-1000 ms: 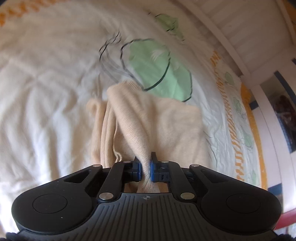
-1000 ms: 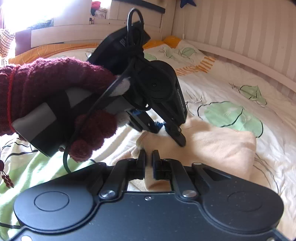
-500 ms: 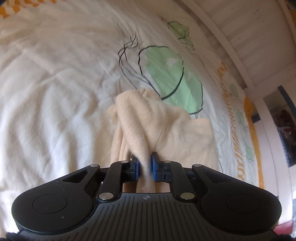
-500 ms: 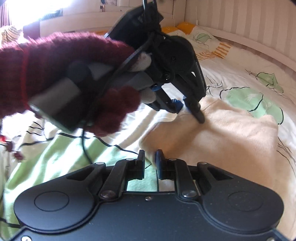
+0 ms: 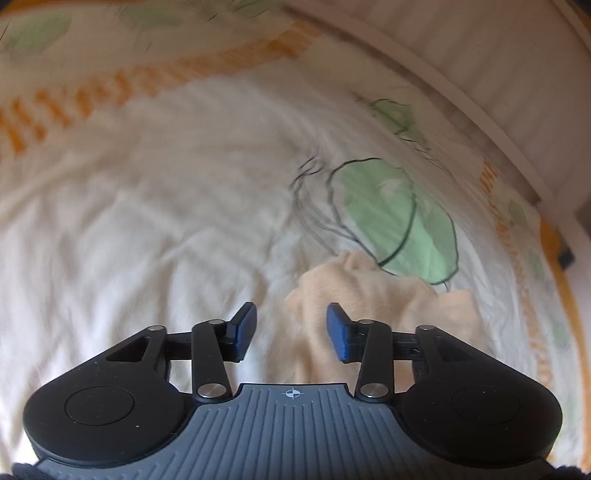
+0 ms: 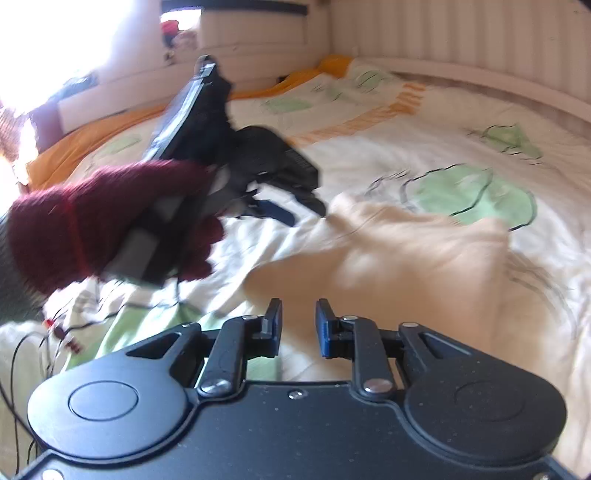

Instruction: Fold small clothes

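A small cream knit garment (image 5: 373, 295) lies folded on the white bed sheet (image 5: 147, 221); it also shows in the right wrist view (image 6: 399, 258). My left gripper (image 5: 291, 334) is open and empty, with the garment's edge just ahead between its blue pads. In the right wrist view the left gripper (image 6: 291, 210) is held by a dark red gloved hand (image 6: 110, 229) a little above the garment's far left corner. My right gripper (image 6: 298, 325) is open and empty over the garment's near edge.
The sheet has green leaf prints (image 5: 402, 221) and orange stripes (image 5: 92, 96). A white slatted wall (image 6: 461, 33) borders the bed at the back and right. Thin cables (image 6: 33, 339) lie on the sheet at the left.
Both grippers have opened and let go of the garment. The left gripper has lifted and drawn back to the left. The garment now lies flat on the sheet.
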`<state>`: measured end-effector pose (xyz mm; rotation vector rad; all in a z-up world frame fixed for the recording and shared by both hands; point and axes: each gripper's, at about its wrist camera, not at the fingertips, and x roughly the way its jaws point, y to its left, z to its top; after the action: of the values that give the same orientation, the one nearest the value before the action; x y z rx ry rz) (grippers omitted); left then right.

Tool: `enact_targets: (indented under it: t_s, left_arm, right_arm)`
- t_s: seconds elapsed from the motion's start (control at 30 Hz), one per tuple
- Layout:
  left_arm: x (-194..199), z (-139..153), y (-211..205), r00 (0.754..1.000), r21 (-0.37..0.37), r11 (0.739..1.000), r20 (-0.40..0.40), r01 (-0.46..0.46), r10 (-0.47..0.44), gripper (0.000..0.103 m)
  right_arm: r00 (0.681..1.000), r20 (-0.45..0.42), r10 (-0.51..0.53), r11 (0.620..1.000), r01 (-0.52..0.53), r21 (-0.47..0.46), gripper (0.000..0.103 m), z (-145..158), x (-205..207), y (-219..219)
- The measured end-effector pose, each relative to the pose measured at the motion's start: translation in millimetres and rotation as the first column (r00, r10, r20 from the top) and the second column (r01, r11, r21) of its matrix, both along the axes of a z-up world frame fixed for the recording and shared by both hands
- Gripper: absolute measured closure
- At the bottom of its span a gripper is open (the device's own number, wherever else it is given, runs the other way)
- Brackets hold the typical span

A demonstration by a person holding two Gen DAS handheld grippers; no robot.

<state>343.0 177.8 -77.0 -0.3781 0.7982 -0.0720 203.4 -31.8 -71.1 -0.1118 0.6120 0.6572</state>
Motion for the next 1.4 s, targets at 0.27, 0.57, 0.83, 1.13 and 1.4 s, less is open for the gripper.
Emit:
enact_targets:
  t_s: [0.27,0.57,0.83,1.13,1.4]
  left_arm:
    - [16.3,7.9,-52.9,0.980,0.240,0.954,0.042,0.180,-0.195,0.027]
    - [83.8,-35.0,-33.1,0.982,0.278,0.947,-0.141,0.161,-0.126,0.011]
    - [15.9,6.7,10.0,0.994,-0.112,0.990,-0.059,0.087,-0.094,0.011]
    - [-67.9,-15.7,-14.8,0.978,-0.169,0.973,-0.110,0.157,-0.177,0.009]
    - [-33.3,-42.6,-29.2,0.969,-0.206,0.962,-0.133,0.178,-0.207,0.001]
  right_arm:
    - [0.990,-0.013,-0.143,0.989,0.142,-0.041,0.029,-5.0,53.2,-21.3]
    - [0.985,-0.031,-0.170,0.984,0.168,-0.058,0.027,-10.8,60.3,-36.9]
    - [0.974,-0.080,-0.211,0.977,0.213,0.016,0.022,-3.4,55.4,-72.3]
    - [0.954,-0.188,-0.234,0.961,0.256,0.105,0.020,-1.0,43.0,-105.3]
    - [0.943,-0.263,-0.206,0.951,0.256,0.174,0.017,-11.1,60.3,-111.8]
